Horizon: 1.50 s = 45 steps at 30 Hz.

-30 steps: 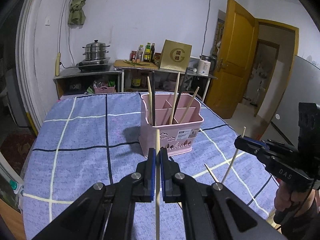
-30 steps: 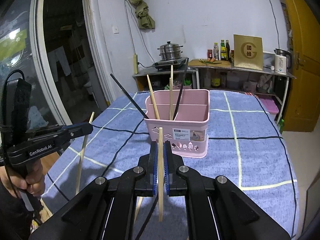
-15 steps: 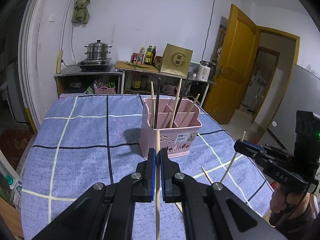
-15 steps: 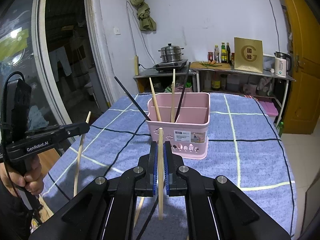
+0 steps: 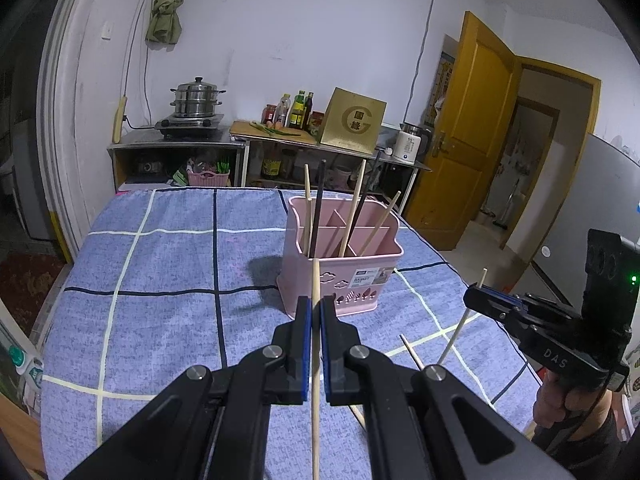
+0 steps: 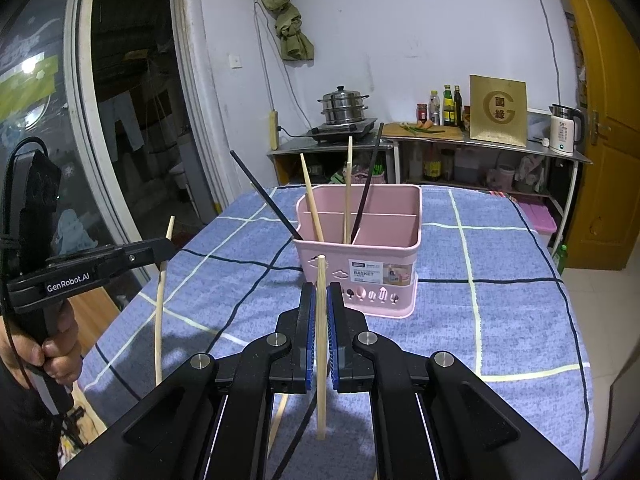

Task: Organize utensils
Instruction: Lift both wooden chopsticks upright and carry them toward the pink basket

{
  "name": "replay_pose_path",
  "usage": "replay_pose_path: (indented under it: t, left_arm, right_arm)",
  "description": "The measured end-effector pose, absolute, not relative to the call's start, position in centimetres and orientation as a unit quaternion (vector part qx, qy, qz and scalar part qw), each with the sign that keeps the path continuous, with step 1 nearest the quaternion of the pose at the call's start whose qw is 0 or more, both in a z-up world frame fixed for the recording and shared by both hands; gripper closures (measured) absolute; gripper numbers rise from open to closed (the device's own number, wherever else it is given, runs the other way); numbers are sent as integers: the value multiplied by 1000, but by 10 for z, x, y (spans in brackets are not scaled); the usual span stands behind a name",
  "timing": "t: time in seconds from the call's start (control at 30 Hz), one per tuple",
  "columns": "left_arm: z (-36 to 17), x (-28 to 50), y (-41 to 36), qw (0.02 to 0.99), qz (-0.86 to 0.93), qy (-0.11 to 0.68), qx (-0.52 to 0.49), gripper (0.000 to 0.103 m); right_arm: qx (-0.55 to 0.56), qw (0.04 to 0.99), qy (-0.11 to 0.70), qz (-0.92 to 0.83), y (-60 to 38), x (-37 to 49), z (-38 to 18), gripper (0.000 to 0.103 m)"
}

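Both grippers, left gripper (image 5: pixel 315 344) and right gripper (image 6: pixel 321 340), each clench one upright wooden chopstick (image 5: pixel 315 380), probably so it drops straight into the pink utensil basket (image 6: pixel 360 276)

The left gripper (image 5: pixel 315 312) sat low in the frame's centre, jaws pinched on an upright chopstick (image 5: pixel 315 360). The right gripper (image 6: pixel 321 300) did likewise on its own chopstick (image 6: pixel 321 344), each held by a hand (image 6: pixel 56 348) at the frame's lower edge.
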<state>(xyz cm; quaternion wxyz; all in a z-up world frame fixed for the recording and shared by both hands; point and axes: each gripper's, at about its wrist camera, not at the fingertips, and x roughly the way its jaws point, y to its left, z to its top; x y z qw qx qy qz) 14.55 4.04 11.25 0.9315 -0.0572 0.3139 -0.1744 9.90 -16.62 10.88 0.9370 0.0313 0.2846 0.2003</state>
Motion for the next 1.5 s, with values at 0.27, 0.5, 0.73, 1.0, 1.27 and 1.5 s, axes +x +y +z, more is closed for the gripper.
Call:
replay_pose_path:
  t: [0.27, 0.5, 0.73, 1.0, 1.27, 1.5]
  left_arm:
    - [117, 144, 43, 932, -179, 308, -62, 99]
    - [118, 145, 44, 931, -180, 310, -65, 99]
    - [117, 144, 44, 932, -181, 309, -64, 99]
    - [100, 140, 41, 936, -179, 297, -60, 99]
    - [84, 125, 34, 940, -193, 278, -48, 99]
    - [69, 113, 32, 938, -198, 281, -38, 99]
  right_arm:
    - [32, 938, 283, 199, -166, 99, 109, 97]
    - [32, 938, 282, 199, -165, 99, 109, 97]
    - [32, 938, 281, 198, -165, 98, 108, 97]
    - [32, 937, 284, 201, -164, 98, 109, 97]
    - [31, 936, 286, 201, -163, 98, 109, 97]
    - [31, 936, 286, 202, -163, 97, 109, 98]
